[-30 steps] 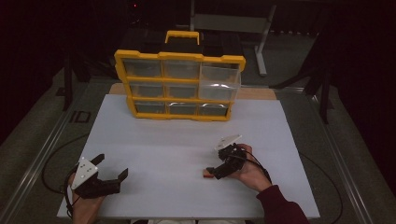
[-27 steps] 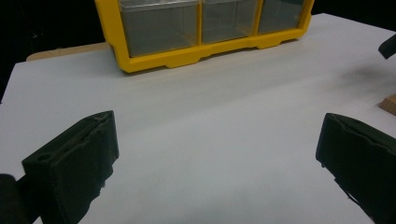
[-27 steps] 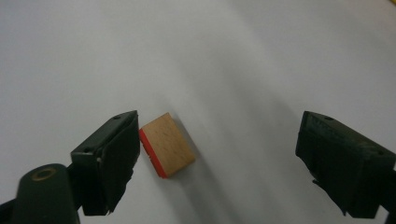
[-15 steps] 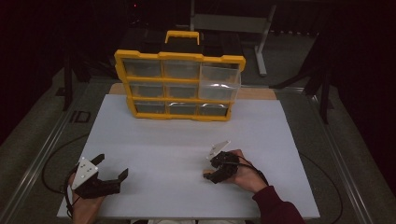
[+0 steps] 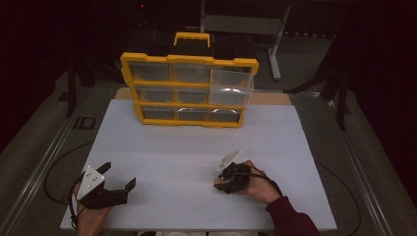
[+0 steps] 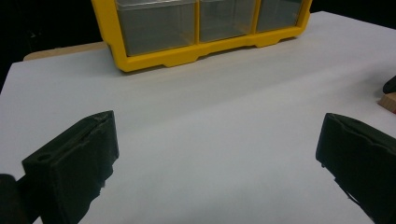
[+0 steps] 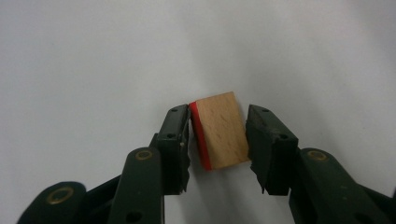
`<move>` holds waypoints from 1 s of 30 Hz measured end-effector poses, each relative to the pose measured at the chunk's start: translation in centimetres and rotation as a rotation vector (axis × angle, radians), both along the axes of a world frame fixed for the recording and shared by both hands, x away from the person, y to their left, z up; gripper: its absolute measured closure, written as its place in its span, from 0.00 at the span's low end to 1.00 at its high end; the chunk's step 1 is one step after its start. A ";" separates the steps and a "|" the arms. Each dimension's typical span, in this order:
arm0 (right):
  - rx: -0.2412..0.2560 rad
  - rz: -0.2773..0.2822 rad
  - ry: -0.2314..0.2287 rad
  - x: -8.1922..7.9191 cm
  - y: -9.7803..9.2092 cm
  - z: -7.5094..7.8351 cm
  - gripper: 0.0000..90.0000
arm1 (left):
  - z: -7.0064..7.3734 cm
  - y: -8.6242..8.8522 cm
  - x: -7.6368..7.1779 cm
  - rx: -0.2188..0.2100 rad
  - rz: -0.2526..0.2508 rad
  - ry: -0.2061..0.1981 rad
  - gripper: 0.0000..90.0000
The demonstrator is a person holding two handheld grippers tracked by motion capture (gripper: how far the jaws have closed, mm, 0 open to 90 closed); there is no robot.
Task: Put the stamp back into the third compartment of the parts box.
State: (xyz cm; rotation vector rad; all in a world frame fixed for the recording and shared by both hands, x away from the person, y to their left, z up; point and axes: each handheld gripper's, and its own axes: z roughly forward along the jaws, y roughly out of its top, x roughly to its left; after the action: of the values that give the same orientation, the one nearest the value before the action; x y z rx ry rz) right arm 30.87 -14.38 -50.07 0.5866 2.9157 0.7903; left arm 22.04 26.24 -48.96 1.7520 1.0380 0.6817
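Observation:
A small wooden block (image 7: 222, 130) with one red side lies on the white table (image 5: 187, 147), near the front right. My right gripper (image 7: 218, 135) is tipped down over it, with one jaw against each side, shut on it. From above, the right gripper (image 5: 222, 183) covers most of the block (image 5: 216, 183). Near the front left corner, my left gripper (image 5: 118, 175) rests low with its jaws wide apart and nothing between them. Looking along the left gripper (image 6: 217, 154), I see bare table, with the block's edge (image 6: 387, 100) at the far right.
A yellow drawer organizer (image 5: 189, 88) with clear drawers stands at the back of the table, its top right drawer (image 5: 231, 86) pulled out. From the left gripper its bottom row (image 6: 196, 46) shows. Cables trail off the front corners.
My right gripper has moved left and toward the person, tipping down over the block. The left gripper has not moved.

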 end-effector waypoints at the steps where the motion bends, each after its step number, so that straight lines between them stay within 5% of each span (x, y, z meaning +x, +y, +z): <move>1: -0.008 0.003 -0.006 0.0 0.0 -0.1 0.67 | 0.0 0.0 0.0 0.000 0.000 0.000 0.00; 14: 0.002 -0.050 0.032 0.1 -0.2 0.2 0.73 | 0.0 0.0 0.0 0.000 0.002 -0.002 0.00; 30: 0.062 -0.122 0.043 0.3 -0.4 2.8 0.73 | -0.1 0.0 0.0 0.002 -0.002 0.002 0.00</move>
State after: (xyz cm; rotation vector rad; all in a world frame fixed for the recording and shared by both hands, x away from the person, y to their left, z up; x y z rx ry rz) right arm 31.17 -14.75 -47.31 0.7888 2.8692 0.8656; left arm 22.08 26.19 -49.01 1.7555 1.0369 0.6793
